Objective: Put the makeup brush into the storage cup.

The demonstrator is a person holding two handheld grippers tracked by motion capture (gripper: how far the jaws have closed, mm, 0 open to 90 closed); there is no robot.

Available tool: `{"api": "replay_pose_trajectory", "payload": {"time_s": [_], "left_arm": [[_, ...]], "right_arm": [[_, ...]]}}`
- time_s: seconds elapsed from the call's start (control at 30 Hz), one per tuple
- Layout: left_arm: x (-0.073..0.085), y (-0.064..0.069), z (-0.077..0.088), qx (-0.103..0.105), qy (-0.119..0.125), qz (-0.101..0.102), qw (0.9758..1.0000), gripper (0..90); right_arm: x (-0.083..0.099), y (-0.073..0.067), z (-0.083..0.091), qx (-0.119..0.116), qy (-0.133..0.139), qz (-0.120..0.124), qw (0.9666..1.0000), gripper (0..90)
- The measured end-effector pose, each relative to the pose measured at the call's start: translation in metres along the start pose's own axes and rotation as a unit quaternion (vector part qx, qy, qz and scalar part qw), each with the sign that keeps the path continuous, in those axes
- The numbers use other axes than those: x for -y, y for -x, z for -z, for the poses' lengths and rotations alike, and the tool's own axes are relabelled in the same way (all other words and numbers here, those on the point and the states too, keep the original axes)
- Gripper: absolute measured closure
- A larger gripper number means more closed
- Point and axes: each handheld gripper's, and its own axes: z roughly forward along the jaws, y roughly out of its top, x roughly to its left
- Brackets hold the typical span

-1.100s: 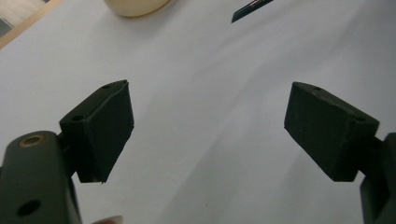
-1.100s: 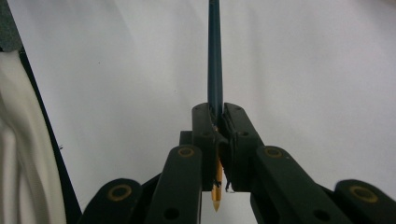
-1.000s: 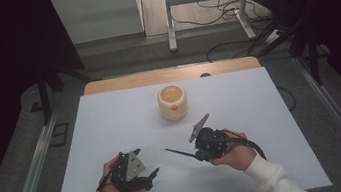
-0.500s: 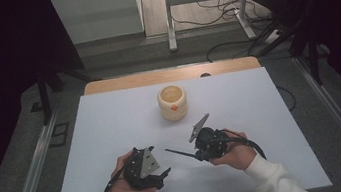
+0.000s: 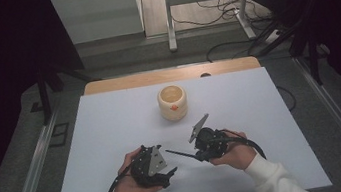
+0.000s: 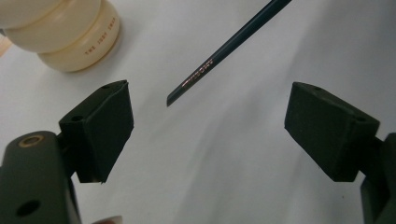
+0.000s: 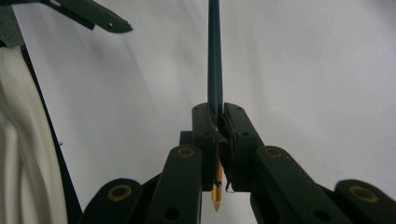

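Note:
My right gripper (image 5: 198, 155) (image 7: 219, 119) is shut on a dark blue pencil (image 5: 179, 154) (image 7: 215, 56). The pencil's long shaft sticks out leftward over the white table (image 5: 240, 101), and its sharpened yellow tip shows behind the pads. My left gripper (image 5: 169, 171) (image 6: 208, 116) is open, jaws wide apart, facing the pencil's blunt end (image 6: 224, 49), which hangs just beyond the pads without touching them. A cream round pot (image 5: 173, 102) (image 6: 70, 37) with an open top stands farther back at the table's middle.
A wooden strip (image 5: 170, 74) borders the table's far edge. Metal rails (image 5: 37, 165) run along both sides. Cables and a stand's legs (image 5: 206, 5) lie on the floor behind. A white sleeve (image 7: 23, 140) shows at the left of the right gripper view.
My left gripper has moved to the right, closer to the pencil's free end. The right gripper and the pencil have stayed where they were.

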Motion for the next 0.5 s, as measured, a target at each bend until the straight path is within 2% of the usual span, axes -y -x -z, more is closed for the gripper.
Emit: {"api": "replay_pose_trajectory", "payload": {"time_s": [0.3,0.5], "left_arm": [[-0.012,0.001,-0.007,0.01,0.007,-0.014,0.9998,16.6],[-0.018,0.005,-0.014,0.019,0.005,-0.035,0.9992,17.5]], "right_arm": [[0.0,0.001,0.001,-0.001,0.002,0.0,1.0,84.7],[0.0,0.001,0.001,-0.005,0.002,0.002,1.0,84.7]]}}
